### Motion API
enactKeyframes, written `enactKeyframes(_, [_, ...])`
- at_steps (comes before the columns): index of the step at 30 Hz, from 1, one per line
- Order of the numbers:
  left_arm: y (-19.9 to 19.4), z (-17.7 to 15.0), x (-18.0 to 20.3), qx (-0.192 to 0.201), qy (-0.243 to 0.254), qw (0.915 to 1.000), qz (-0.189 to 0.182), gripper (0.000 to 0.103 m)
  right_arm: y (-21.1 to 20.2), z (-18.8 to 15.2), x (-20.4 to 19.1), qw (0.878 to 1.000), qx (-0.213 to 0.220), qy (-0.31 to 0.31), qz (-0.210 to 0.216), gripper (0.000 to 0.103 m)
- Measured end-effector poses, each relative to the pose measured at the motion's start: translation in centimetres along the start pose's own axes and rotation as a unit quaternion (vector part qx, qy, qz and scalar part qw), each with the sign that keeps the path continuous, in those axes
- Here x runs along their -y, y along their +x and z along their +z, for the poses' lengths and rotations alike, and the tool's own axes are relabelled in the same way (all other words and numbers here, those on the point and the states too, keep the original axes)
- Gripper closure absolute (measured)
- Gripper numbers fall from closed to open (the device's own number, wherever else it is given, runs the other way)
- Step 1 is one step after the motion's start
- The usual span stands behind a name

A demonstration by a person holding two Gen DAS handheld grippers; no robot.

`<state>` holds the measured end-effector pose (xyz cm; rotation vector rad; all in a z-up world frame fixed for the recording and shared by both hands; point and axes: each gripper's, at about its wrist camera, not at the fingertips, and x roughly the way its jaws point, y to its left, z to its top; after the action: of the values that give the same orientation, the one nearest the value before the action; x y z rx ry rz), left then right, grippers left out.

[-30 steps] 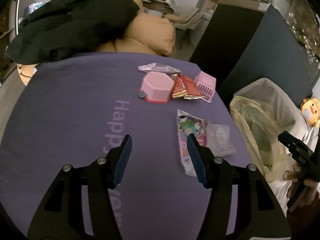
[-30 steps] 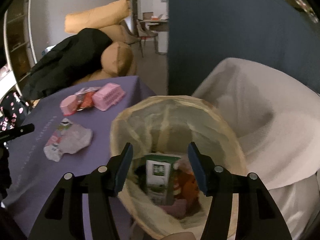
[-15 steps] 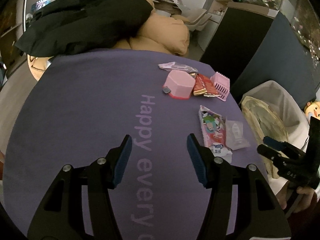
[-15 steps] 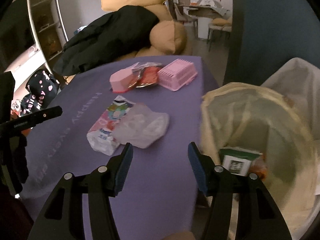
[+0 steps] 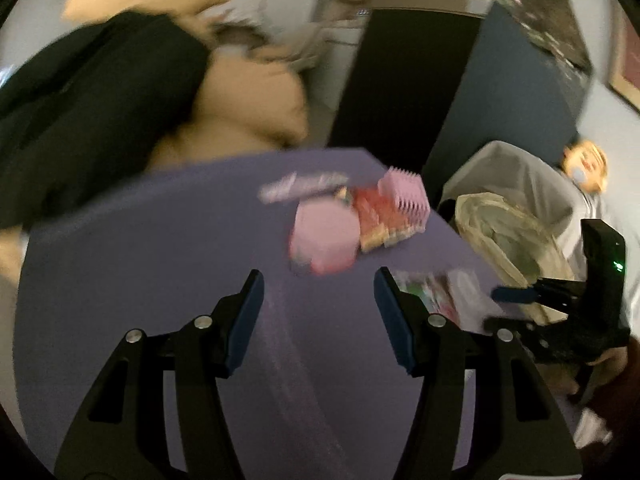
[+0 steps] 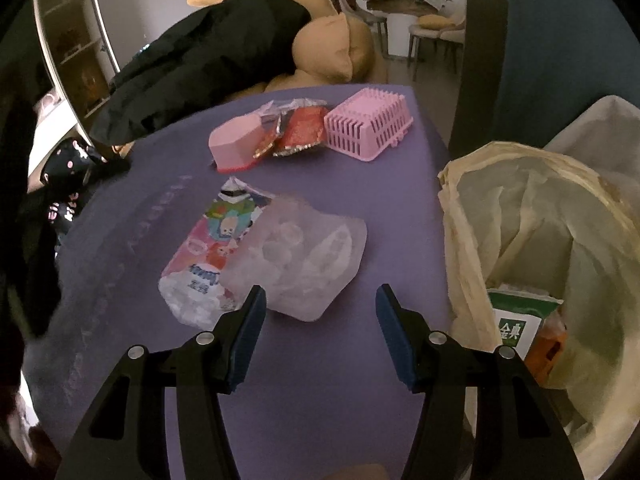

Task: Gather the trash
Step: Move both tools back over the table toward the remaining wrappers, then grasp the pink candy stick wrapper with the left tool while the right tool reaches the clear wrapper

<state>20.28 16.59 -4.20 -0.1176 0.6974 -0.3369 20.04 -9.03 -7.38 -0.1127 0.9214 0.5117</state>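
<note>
On the purple table (image 6: 328, 380) lie a clear crumpled plastic tray (image 6: 304, 260) and a colourful snack wrapper (image 6: 216, 252) partly under it. My right gripper (image 6: 320, 324) hangs open just in front of the clear tray, nothing between its fingers. Further back sit red foil wrappers (image 6: 300, 132), a pink box (image 6: 236, 146) and a pink slotted basket (image 6: 368, 126). A trash bin with a yellowish bag (image 6: 540, 240) stands to the right, holding a green carton (image 6: 520, 324). My left gripper (image 5: 318, 316) is open and empty over the table, the pink box (image 5: 324, 240) ahead; that view is blurred.
A black coat (image 6: 208, 64) and tan cushions (image 6: 328, 48) lie behind the table. A dark blue panel (image 5: 512, 92) stands behind the bin. A grey-white cloth-covered seat (image 5: 520, 176) sits beside the bin (image 5: 508, 236).
My right gripper swung from above the bin to the left and down over the table, toward the clear tray. My left gripper moved across the table and rolled; its view blurred.
</note>
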Motion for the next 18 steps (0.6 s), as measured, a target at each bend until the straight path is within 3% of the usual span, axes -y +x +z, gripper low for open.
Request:
enactKeyframes(5, [5.8,5.9,-1.2,-0.027,0.055,0.9978,-0.026,0.049,0.4,0.4,0.0,1.0,-0.007,-0.001,0.003,0.049])
enactKeyframes(8, [10.5,8.5,-1.2,-0.073,0.089,0.993,-0.027,0.049,0.3,0.2,0.0,1.0,-0.003,-0.007,0.003,0.049])
enactKeyframes(12, [16.0,9.1,-0.5,-0.153,0.129,0.9798,-0.005,0.049,0.2,0.0,0.0,1.0,0.002,-0.009,0.003,0.049])
enactKeyframes(14, [17.6,9.0,-0.2,-0.161,0.132,0.9781,0.005,0.049,0.1,-0.2,0.1,1.0,0.004,-0.004,0.003,0.049])
enactKeyframes(18, [18.3,8.8,-0.6,-0.166,0.106,0.9797,0.035,0.072,0.2,-0.2,-0.4,1.0,0.002,-0.013,-0.009,0.049])
